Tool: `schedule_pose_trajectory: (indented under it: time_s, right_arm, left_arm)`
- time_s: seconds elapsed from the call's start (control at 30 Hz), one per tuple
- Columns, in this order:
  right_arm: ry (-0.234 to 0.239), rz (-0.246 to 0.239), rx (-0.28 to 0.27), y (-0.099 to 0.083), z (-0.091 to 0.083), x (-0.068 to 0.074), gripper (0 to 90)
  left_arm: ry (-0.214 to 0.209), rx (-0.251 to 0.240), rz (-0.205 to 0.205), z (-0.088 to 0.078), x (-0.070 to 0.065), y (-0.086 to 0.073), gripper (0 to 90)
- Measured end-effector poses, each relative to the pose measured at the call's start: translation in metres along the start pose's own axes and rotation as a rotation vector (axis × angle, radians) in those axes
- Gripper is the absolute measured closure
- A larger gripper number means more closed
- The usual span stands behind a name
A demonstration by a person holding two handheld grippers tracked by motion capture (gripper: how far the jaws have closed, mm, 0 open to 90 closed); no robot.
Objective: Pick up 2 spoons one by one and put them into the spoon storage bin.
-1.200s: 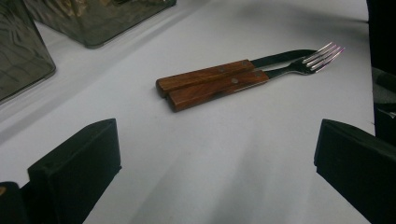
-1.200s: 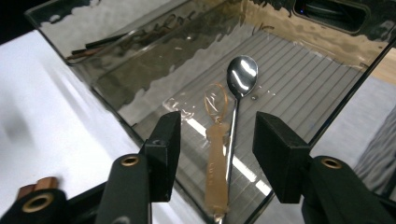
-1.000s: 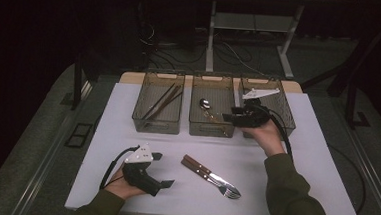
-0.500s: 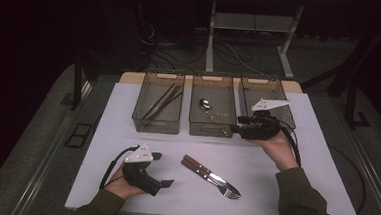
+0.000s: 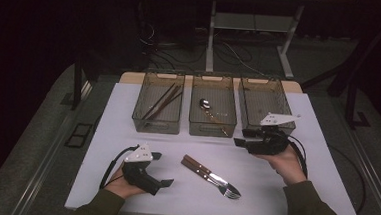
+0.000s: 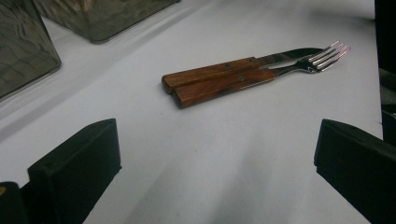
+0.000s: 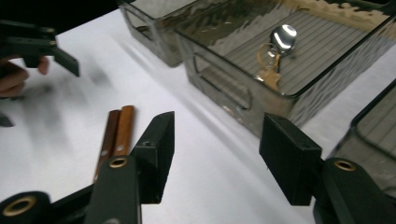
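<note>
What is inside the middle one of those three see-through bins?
The middle bin holds one spoon, its shiny bowl toward the far end. Its handle looks wooden in the right gripper view, though the bin's ripply wall blurs it. Nothing else shows on the ribbed floor.

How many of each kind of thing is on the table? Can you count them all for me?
Bins: 3
Chopsticks: 2, in the left bin
Spoon: 1, in the middle bin
Knife: 1, on the table
Fork: 1, beside the knife
Total: 8
</note>
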State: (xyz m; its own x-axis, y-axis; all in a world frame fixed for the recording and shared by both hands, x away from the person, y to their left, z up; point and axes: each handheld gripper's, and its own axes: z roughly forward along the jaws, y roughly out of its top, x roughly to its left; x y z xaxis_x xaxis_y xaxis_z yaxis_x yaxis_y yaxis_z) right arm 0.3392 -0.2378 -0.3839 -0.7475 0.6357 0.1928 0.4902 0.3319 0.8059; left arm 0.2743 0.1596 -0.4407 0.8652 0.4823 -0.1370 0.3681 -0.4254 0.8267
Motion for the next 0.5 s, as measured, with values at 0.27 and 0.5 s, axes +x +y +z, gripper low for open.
schedule_pose_trajectory:
  time_s: [0.27,0.5]
  right_arm:
    - [0.022,-0.01,0.002,-0.018,-0.005,0.008,42.0]
    - [0.006,-0.012,0.015,-0.034,-0.009,0.011,37.8]
  left_arm:
    - [0.004,0.002,0.01,-0.001,-0.002,0.0,0.0]
    - [0.005,0.004,0.01,-0.001,-0.003,0.0,0.0]
